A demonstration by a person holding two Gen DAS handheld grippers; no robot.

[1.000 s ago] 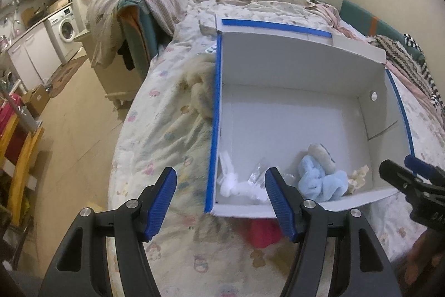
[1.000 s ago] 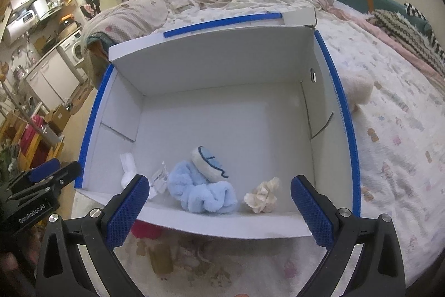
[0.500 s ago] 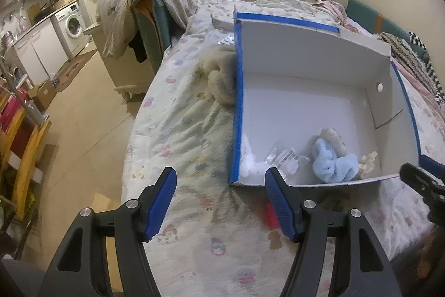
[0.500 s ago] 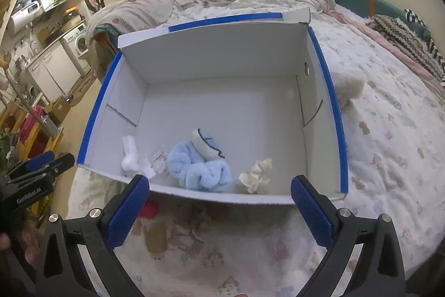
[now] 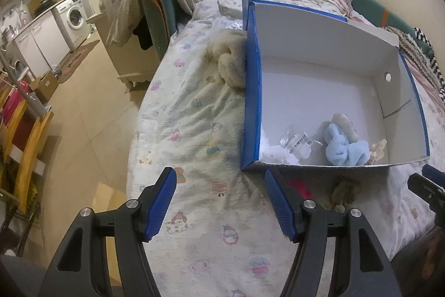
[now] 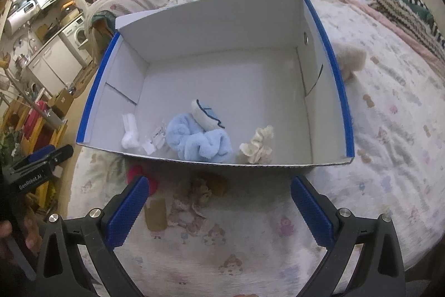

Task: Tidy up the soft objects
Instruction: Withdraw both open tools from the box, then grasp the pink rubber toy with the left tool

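1. A white box (image 6: 222, 80) with blue-taped rims sits on the bed (image 6: 389, 130), open side up.
2. Along the box's near wall lie a light-blue fluffy scrunchie (image 6: 198, 139), a cream scrunchie (image 6: 258, 144) to its right, and a small white sock (image 6: 129, 132) near the near-left corner; a clear packet with a label (image 6: 155, 138) lies between the sock and the blue scrunchie.
3. On the bed just outside the near wall lie a red item (image 6: 139, 180) and some brownish soft pieces (image 6: 200, 191).
4. A cream fluffy item (image 5: 230, 63) rests against the box's left outer wall; another (image 6: 349, 60) lies beside the right wall.
5. The left tongs (image 5: 219, 202) hang spread over the bed near the box's near-left corner, holding nothing.
6. The right tongs (image 6: 219, 210) are spread wide and empty, above the brownish pieces.
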